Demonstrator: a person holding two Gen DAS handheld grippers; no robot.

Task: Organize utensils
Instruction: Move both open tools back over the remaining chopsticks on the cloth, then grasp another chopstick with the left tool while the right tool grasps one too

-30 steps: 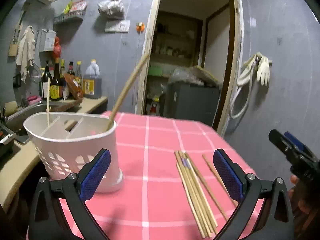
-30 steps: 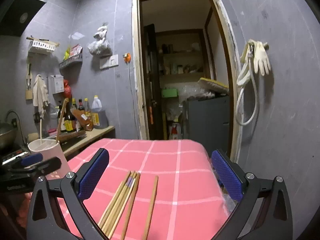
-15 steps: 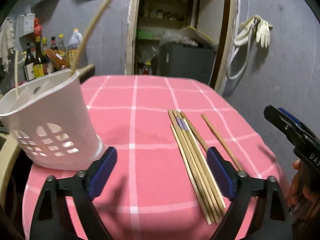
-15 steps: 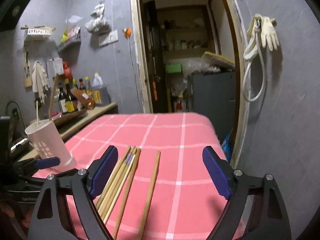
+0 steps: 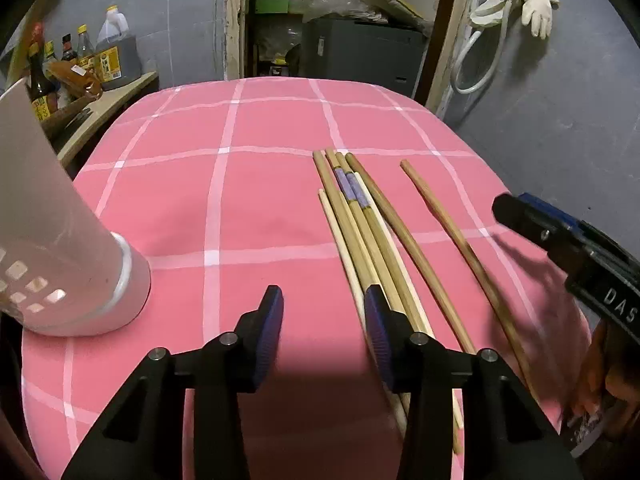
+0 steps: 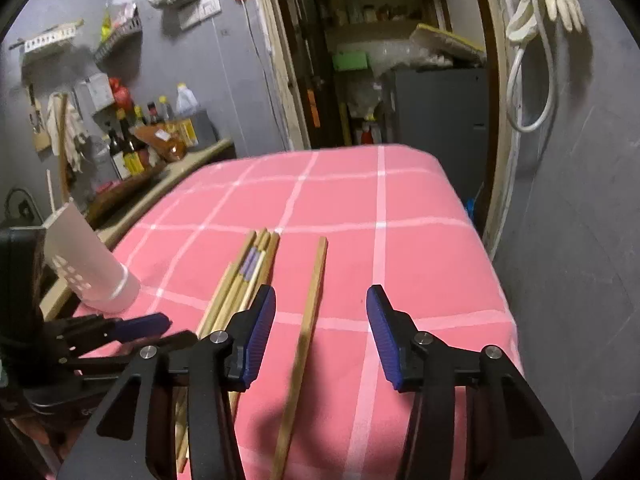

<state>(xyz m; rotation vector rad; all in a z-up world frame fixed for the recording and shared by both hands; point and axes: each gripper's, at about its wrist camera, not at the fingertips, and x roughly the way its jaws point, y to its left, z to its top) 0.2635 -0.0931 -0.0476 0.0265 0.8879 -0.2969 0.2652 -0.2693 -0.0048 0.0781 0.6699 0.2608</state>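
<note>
Your left gripper and right gripper both gape, empty. Smooth round wooden chopsticks lie bundled on pink checked cloth; 1 stick sits apart. Perforated white plastic holder stands left.

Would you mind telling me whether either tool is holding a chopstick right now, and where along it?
Neither. The left tool and right tool are both open and empty; the chopsticks lie on the table.

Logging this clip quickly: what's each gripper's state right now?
Left gripper: open, holding nothing, beside the chopstick bundle.
Right gripper: open, empty, straddling the lone chopstick.
</note>
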